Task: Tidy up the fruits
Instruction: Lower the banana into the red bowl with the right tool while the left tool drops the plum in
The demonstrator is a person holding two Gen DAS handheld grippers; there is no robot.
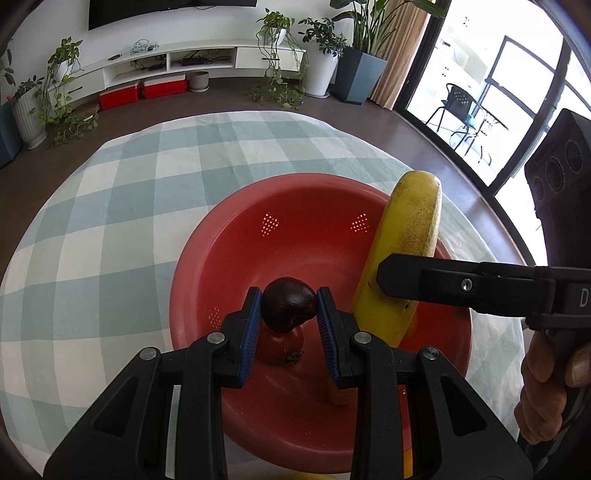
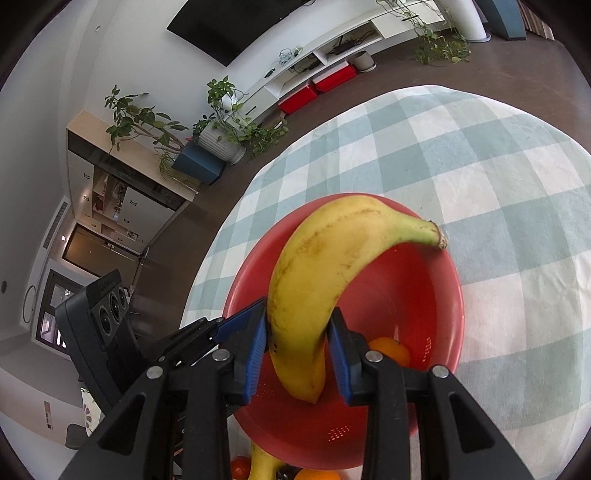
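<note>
**Around the room**

We see a desk under a checked cloth (image 1: pixel 122 206) of pale green and white. Beyond it, on the dark floor, a low white media shelf (image 1: pixel 177 61) runs along the wall, with two red boxes (image 1: pixel 142 92) and an empty grey pot (image 1: pixel 199 80) beneath it. A dark screen (image 2: pixel 236 26) hangs above. Potted plants (image 1: pixel 321 55) stand by the curtain, and a black chair (image 1: pixel 458 107) sits outside the glass door.

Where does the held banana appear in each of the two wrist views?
Left wrist: banana stands right of centre, over the red bowl, gripped by the right gripper.
Right wrist: banana fills the centre, between blue pads.
Shared landmark: the red bowl.
</note>
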